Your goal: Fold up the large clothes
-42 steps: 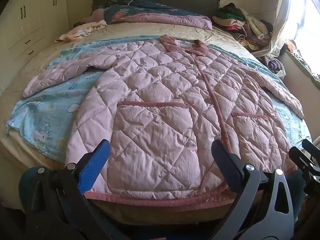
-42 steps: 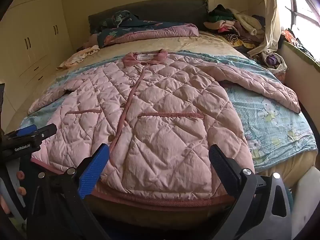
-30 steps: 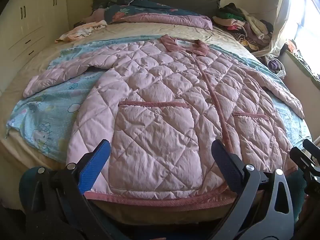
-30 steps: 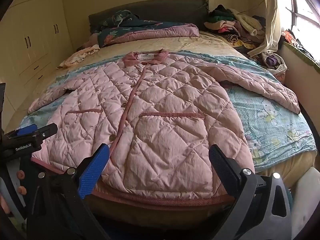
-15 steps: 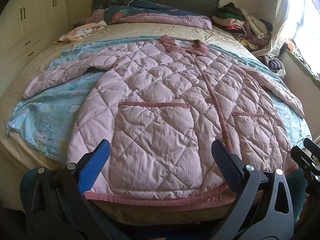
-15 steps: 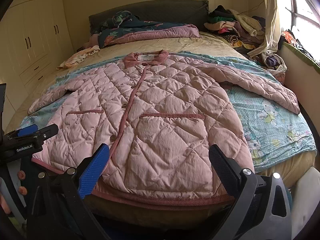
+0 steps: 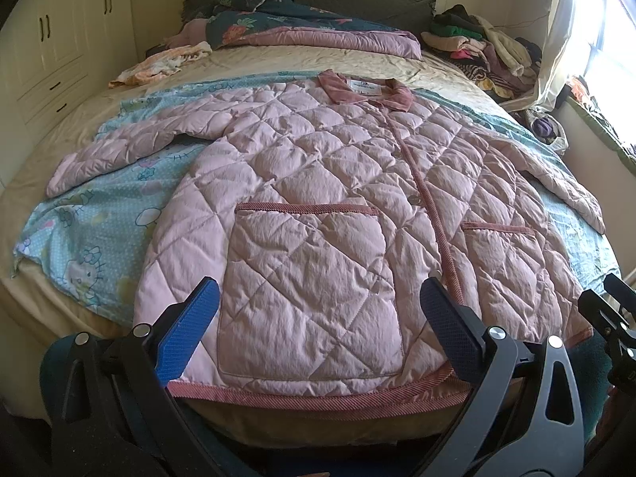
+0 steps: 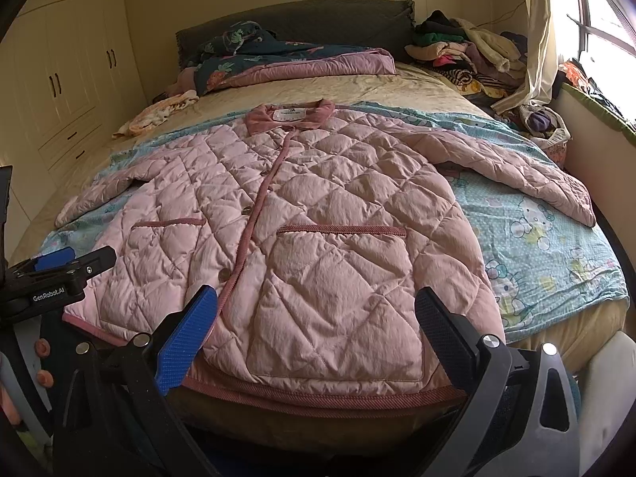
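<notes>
Lying flat on the bed [image 7: 246, 63], the quilted jacket [image 7: 318, 183] faces both hand-held grippers [image 7: 318, 330] [image 8: 314, 326], jaws apart.

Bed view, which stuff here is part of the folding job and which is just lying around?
Job: pink jacket, left gripper, right gripper, both open.

Lying about: clothes pile, dark quilt, small cloth, blue sheet, wardrobe.
</notes>
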The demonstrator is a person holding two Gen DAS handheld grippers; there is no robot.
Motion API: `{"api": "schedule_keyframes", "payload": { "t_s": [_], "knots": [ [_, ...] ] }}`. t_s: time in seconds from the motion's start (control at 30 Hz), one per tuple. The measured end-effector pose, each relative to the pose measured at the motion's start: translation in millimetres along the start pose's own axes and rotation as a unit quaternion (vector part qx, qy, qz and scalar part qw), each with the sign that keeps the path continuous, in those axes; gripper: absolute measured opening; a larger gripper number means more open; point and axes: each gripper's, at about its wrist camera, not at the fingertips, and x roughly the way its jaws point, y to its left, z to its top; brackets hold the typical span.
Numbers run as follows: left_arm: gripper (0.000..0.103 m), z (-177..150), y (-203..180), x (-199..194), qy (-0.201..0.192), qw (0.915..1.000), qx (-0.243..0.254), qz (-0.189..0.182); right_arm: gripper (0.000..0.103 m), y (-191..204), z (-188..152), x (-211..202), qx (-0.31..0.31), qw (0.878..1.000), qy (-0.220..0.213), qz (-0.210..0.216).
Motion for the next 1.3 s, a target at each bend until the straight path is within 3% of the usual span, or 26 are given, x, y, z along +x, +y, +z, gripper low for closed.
{"api": "schedule_keyframes", "payload": {
  "t_s": [0.77, 1.3],
  "knots": [
    [0.095, 0.3, 4.4, 5.8, 0.006, 1.0, 0.001, -0.002, 0.099, -2.2, 3.1, 0.2, 0.001, 1.0, 0.002, 0.001],
    [0.095, 40.7, -20.3, 29.0, 0.01, 0.9999, 0.013, 0.003, 0.099, -12.7, 46.0, 33.9, 0.009, 1.0, 0.006, 0.016]
  ]
}}
